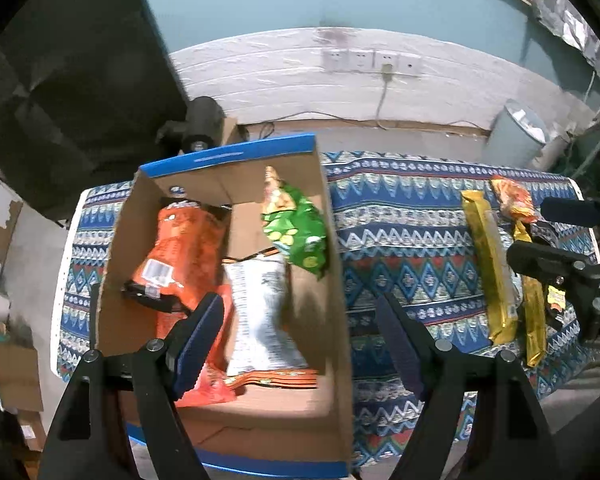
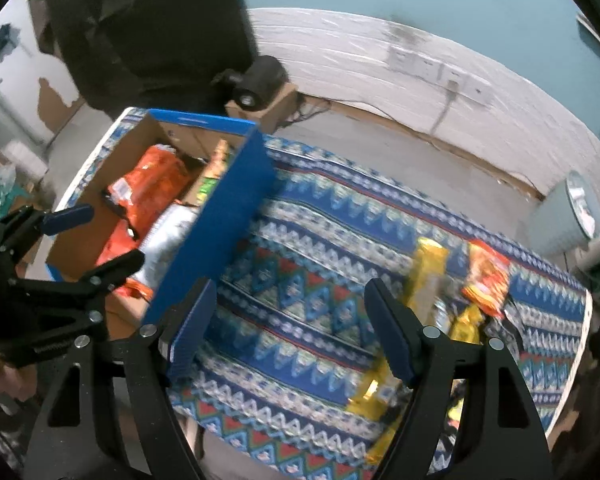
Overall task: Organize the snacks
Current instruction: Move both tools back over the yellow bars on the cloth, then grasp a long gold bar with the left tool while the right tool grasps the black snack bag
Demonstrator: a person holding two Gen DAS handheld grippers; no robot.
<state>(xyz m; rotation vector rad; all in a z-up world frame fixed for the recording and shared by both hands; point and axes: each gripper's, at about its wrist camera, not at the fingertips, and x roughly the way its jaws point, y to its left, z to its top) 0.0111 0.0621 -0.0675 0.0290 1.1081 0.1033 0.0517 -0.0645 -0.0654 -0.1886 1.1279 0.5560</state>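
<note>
A blue-rimmed cardboard box [image 1: 332, 264] stands on the left of the patterned table. It holds an orange snack bag [image 1: 180, 248], a white bag [image 1: 260, 308] and a green bag [image 1: 300, 228]. My left gripper [image 1: 300, 336] is open and empty above the box. Two long yellow packs [image 1: 492, 272] and an orange packet [image 1: 514, 198] lie on the table's right side. My right gripper [image 2: 288, 328] is open and empty above the tablecloth, between the box [image 2: 220, 216] and the yellow packs [image 2: 424, 276]. The orange packet [image 2: 486, 280] lies beyond them.
The patterned blue tablecloth [image 1: 400, 240] covers the table between box and packs. A grey bin [image 1: 516, 136] stands on the floor at the back right. A black device [image 1: 200, 124] sits on a small carton behind the box. A dark panel stands at the back left.
</note>
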